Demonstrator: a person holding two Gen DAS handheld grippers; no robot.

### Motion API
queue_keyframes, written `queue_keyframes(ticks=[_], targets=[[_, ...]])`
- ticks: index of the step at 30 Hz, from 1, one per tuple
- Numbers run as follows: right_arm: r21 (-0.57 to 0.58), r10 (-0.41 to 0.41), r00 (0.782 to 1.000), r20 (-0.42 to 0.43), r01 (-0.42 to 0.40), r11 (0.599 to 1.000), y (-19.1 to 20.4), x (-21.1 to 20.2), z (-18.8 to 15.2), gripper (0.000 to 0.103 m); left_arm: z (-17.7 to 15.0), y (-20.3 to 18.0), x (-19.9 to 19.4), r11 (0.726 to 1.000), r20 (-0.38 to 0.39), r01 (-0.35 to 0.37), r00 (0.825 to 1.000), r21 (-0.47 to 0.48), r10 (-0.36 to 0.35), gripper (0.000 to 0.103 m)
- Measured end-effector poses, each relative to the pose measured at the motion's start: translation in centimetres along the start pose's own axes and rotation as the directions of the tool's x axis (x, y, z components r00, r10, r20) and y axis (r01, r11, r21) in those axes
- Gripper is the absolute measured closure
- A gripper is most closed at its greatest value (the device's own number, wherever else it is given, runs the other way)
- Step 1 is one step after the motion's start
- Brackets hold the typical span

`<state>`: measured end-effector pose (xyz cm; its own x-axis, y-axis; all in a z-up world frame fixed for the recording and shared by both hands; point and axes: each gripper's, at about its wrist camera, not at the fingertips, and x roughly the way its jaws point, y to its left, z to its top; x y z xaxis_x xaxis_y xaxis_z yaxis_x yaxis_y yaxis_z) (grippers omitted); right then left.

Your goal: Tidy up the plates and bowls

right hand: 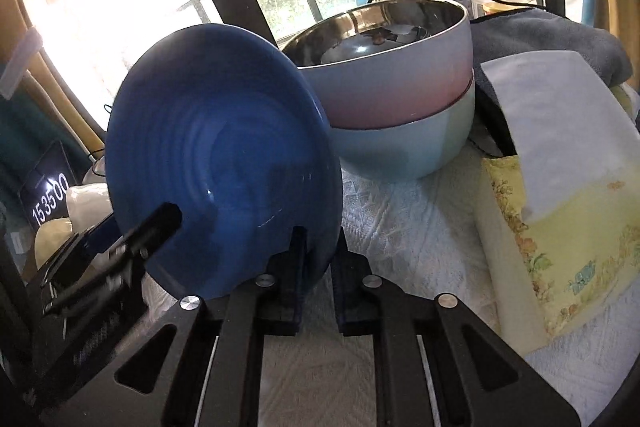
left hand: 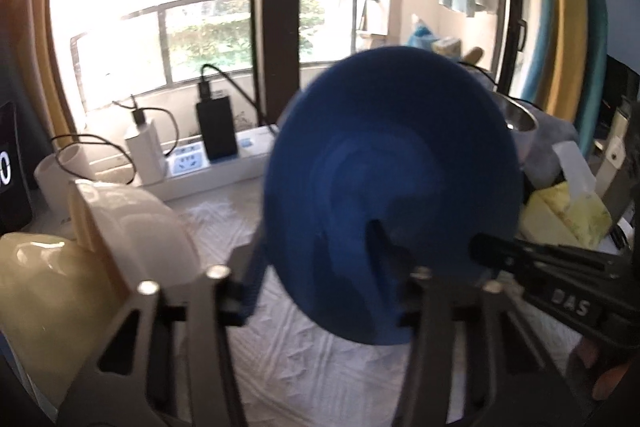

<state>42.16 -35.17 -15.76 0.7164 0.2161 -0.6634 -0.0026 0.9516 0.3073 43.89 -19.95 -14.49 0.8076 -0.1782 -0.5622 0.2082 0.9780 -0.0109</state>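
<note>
White cloth (right hand: 404,227) bears 2 stacked bowls (right hand: 400,115).

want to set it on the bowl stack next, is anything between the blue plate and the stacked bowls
Nothing visible. The blue plate, held on edge by the right gripper, stands right beside the stacked bowls, its rim close to or touching them. The tissue box lies off to the other side.

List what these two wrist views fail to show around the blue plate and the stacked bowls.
- Left wrist view: the blue plate is motion-blurred and hides most of the stacked bowls.
- Left wrist view: whether the left gripper presses the plate is unclear.
- Right wrist view: the plate's back and its lower rim, behind the right gripper.
- Right wrist view: the lower bowl's inside, covered by the upper bowl.
</note>
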Motion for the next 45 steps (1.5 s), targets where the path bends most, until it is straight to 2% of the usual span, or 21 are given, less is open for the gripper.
queue_keyframes(ticks=[3, 5, 13, 26, 34, 45], targets=[[-0.011, -0.004, 1.000, 0.010, 0.005, 1.000, 0.3, -0.6, -0.1, 0.091, 0.3, 0.8, -0.2, 1.000, -0.006, 0.000, 1.000, -0.023, 0.000, 0.076], [-0.012, 0.000, 1.000, 0.017, 0.000, 1.000, 0.5, -1.1, -0.1, 0.091, 0.3, 0.8, -0.7, 1.000, 0.008, -0.002, 1.000, -0.021, 0.002, 0.077], [-0.008, 0.020, 0.999, 0.046, -0.020, 1.000, 1.2, -3.6, -0.4, 0.091, -0.1, 1.0, -3.1, 1.000, 0.019, 0.009, 1.000, -0.025, -0.009, 0.077], [-0.002, 0.017, 0.999, 0.034, -0.017, 1.000, 2.3, -6.6, -1.3, 0.090, -1.3, 1.6, -8.0, 0.998, 0.010, 0.042, 0.999, -0.056, -0.042, 0.077], [-0.019, 0.002, 1.000, 0.021, -0.002, 1.000, 4.0, -9.7, -3.5, 0.090, -3.0, 2.3, -11.5, 0.995, -0.009, 0.057, 0.998, -0.085, -0.058, 0.077], [-0.042, -0.005, 0.999, -0.042, 0.003, 0.999, 7.2, -12.9, -7.3, 0.087, -6.3, 3.8, -16.8, 0.991, -0.028, 0.057, 0.998, -0.125, -0.061, 0.077]])
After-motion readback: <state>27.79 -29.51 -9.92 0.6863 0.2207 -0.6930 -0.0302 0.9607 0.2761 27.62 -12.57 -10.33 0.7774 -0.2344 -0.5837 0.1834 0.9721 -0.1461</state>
